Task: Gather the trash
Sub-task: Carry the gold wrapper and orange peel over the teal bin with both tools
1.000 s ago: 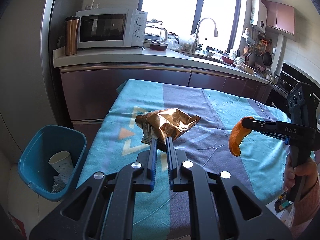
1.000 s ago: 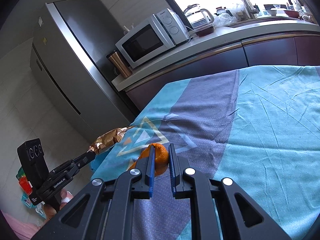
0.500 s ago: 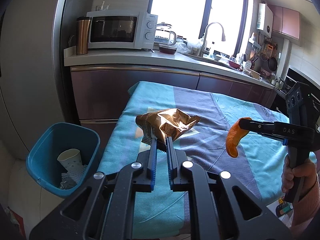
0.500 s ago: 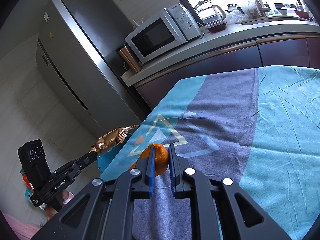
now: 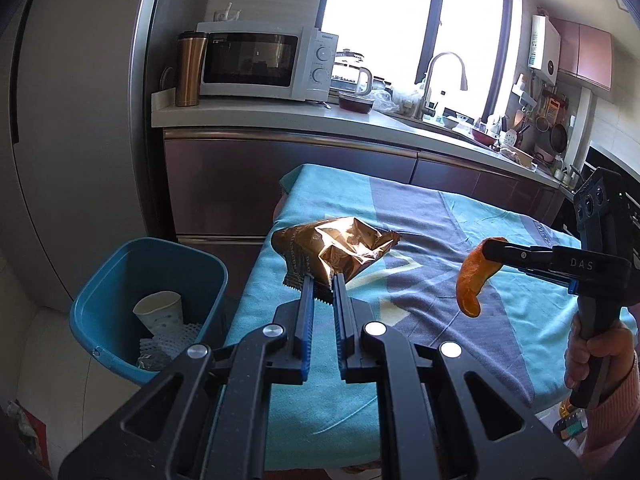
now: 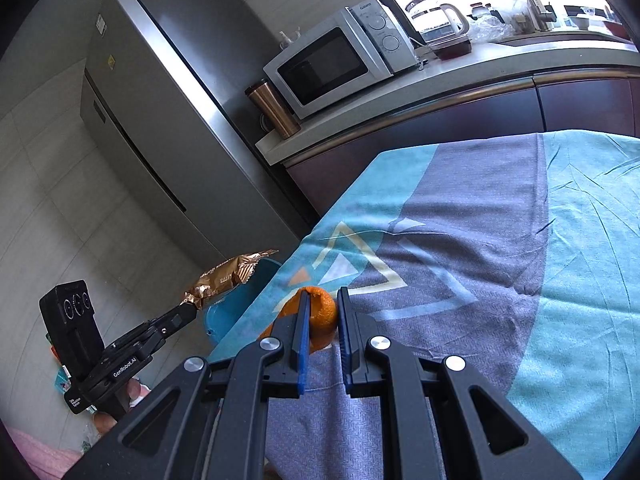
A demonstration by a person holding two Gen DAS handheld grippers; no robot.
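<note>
Carried leftward toward bin (image 5: 148, 304): light crinkly wrapper (image 5: 334, 254) pinched at its seam in left claw (image 5: 320, 294), soft peel (image 6: 318, 316) clenched in right claw (image 6: 322, 312)

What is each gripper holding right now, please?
Left gripper: shut on the wrapper.
Right gripper: shut on the orange peel.

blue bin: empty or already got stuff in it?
Not empty. The blue bin stands upright on the floor beside the table, holding a paper cup and white netting.
</note>
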